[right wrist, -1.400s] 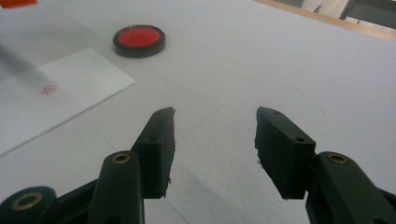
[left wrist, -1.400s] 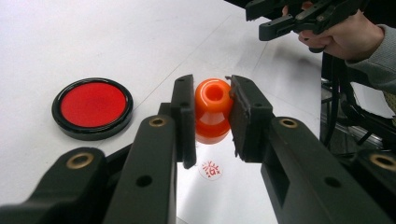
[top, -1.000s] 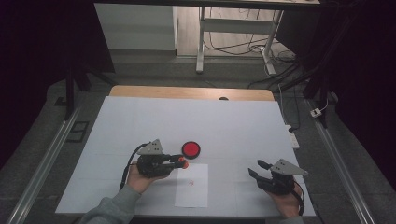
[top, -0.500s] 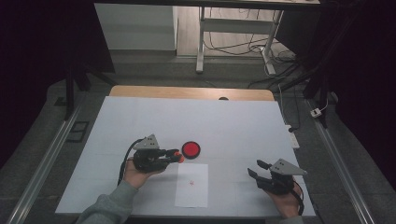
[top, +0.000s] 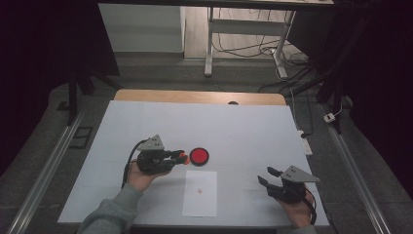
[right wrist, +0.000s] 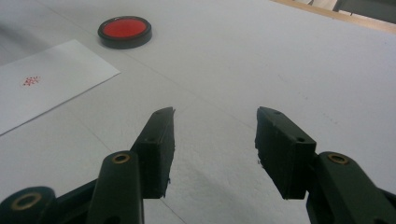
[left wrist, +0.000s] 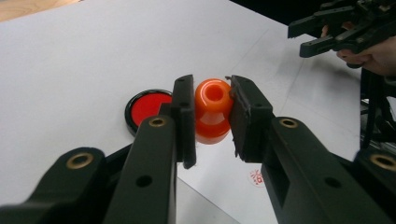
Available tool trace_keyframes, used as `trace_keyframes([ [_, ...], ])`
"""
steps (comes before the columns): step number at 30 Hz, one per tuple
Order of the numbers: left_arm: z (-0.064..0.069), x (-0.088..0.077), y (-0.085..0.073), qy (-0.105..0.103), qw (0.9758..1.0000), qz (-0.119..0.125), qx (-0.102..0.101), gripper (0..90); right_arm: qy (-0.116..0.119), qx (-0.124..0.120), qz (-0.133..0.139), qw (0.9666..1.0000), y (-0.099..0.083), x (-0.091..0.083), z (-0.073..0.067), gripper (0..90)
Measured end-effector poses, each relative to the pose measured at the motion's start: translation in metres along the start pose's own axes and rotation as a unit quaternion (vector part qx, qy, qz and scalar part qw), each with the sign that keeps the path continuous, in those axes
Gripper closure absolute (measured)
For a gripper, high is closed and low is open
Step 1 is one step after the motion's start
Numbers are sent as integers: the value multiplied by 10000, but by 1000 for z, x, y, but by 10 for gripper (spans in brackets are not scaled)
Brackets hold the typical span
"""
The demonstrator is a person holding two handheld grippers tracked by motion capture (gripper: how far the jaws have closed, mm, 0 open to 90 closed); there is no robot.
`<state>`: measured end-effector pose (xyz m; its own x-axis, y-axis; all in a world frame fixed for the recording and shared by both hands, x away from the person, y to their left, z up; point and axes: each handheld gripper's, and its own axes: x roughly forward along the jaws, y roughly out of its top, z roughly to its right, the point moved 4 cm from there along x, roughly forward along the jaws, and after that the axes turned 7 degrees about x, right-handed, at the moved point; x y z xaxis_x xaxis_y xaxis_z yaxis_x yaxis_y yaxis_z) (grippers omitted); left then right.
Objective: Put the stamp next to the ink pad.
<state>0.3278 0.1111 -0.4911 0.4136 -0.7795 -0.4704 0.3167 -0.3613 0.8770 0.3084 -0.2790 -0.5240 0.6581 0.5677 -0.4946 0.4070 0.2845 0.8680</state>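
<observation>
Gripping left tongs (left wrist: 212, 109) around glossy orange stamp (left wrist: 212, 109), round red pad (left wrist: 145, 108) beside.

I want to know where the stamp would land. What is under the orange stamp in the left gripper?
The orange stamp, clamped in the left gripper, hangs above the white table between the red ink pad and the stamped paper. Its underside is hidden.
</observation>
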Motion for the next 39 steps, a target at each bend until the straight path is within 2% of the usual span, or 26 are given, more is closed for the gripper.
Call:
trace_keyframes([
  [23, -27, 8, 0, 287, 9994, -67, -180, 722, -11, -2, -32, 10000, -1, 2, 1, 465],
  [31, -35, 13, -3, 437, 9988, -163, -158, 722, -25, -8, -27, 10000, -1, 3, 0, 465],
  [39, -51, 17, -6, 556, 9977, -189, -342, 722, -22, -13, -49, 10000, -2, 4, -1, 466],
])
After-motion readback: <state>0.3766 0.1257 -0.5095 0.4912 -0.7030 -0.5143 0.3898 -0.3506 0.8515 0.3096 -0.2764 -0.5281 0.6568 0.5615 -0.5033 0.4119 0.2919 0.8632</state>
